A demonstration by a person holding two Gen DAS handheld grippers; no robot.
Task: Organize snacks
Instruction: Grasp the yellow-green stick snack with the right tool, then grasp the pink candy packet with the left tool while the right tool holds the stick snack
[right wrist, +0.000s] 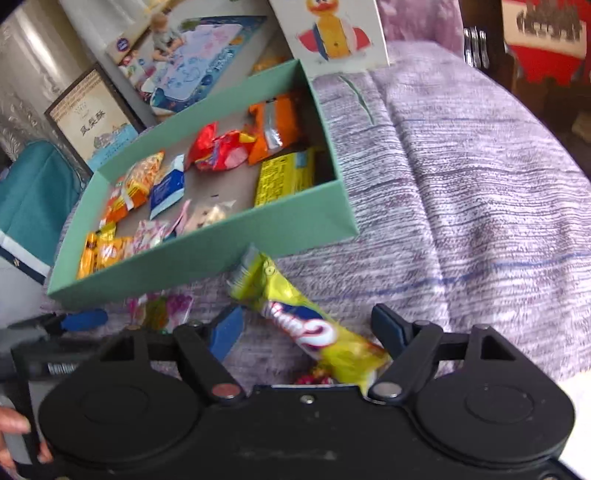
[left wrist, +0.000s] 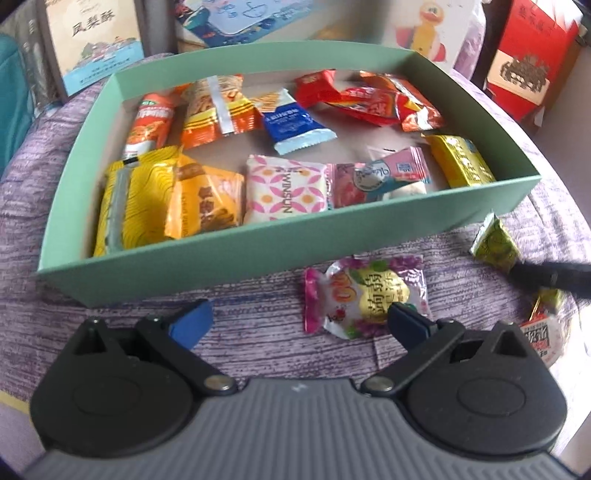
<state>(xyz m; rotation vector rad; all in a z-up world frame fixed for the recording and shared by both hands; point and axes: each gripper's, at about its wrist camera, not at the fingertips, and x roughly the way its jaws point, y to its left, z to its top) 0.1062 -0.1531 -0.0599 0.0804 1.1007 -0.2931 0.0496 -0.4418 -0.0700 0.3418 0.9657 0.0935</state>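
A green box holds several wrapped snacks; it also shows in the right wrist view. In front of it on the purple cloth lies a pink-and-gold jelly packet. My left gripper is open, low over the cloth, its right finger over the packet's edge. A yellow-green snack bar lies between the open fingers of my right gripper; the jaws stand apart from it. The bar's end and my right gripper's finger show at the left view's right edge.
Small wrapped candies lie at the right on the cloth. Behind the box stand a picture box, a toy box, a duck card and a red carton. A teal bag is at the left.
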